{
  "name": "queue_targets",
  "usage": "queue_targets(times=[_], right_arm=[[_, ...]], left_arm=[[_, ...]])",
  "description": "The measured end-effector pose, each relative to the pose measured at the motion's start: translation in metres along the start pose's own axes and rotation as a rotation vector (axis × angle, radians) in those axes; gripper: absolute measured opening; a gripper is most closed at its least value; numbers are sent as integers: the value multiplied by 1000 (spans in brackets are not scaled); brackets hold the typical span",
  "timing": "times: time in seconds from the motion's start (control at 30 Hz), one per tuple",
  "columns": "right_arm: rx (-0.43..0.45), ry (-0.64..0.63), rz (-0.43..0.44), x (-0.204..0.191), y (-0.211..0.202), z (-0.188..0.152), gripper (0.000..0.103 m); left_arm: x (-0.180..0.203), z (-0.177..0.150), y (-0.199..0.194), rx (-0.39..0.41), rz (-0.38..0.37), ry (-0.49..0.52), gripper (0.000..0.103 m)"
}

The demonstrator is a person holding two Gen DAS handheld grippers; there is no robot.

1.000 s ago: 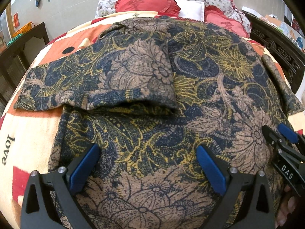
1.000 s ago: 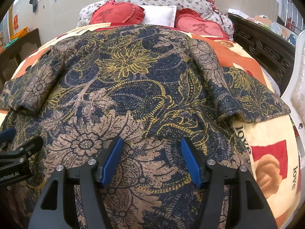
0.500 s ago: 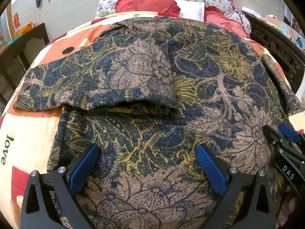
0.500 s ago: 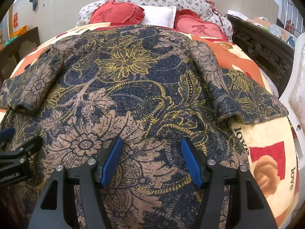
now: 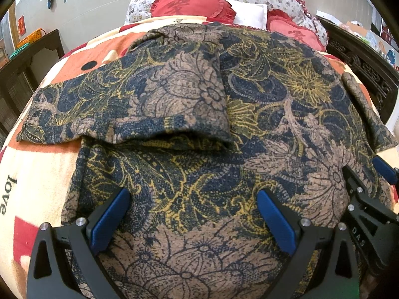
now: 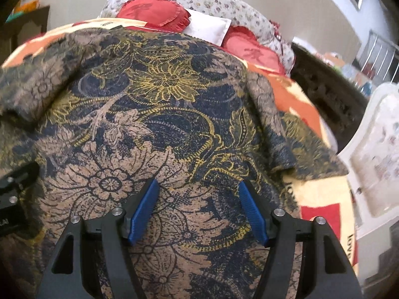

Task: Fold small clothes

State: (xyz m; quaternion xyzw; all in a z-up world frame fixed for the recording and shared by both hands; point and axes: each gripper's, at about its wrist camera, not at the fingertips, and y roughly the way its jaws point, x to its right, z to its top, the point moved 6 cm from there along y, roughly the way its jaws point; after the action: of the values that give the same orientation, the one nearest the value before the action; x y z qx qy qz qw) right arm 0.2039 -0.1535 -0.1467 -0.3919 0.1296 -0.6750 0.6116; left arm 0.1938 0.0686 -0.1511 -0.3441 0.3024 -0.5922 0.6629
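right gripper (image 6: 197,199) view motion-blurred

1. The floral shirt (image 5: 249,124) covers the bed's near middle; bare blanket (image 5: 35,174) lies open at its left.
2. Red cushions (image 5: 192,5) close the far end.
3. A dark carved bed rail (image 6: 324,87) bounds the right side.

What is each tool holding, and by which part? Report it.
Nothing. The left tool and right tool are both open above the floral shirt, which lies flat on the bed.
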Motion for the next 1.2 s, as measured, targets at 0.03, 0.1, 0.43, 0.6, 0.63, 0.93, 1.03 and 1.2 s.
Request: queue_targets(times=[0.03, 0.1, 0.43, 0.6, 0.63, 0.93, 1.03, 1.2], right_arm=[[1, -1, -2, 0, 0, 0, 68], [0, -1, -1, -1, -1, 0, 68], [6, -20, -26, -3, -2, 2, 68], [6, -20, -25, -3, -2, 1, 68], [6, -19, -24, -3, -2, 1, 68], [5, -17, -22, -3, -2, 1, 68], [5, -17, -21, -3, -2, 0, 68], [4, -12, -16, -3, -2, 0, 68]], left_arm=[[0, 0, 0, 1, 1, 0, 103], [-1, 0, 0, 0, 0, 0, 103], [0, 0, 0, -1, -3, -1, 103], [1, 0, 0, 0, -2, -3, 103], [0, 0, 0, 0, -2, -2, 103], [1, 0, 0, 0, -3, -3, 103], [1, 0, 0, 0, -4, -3, 103], [1, 0, 0, 0, -4, -4, 103]])
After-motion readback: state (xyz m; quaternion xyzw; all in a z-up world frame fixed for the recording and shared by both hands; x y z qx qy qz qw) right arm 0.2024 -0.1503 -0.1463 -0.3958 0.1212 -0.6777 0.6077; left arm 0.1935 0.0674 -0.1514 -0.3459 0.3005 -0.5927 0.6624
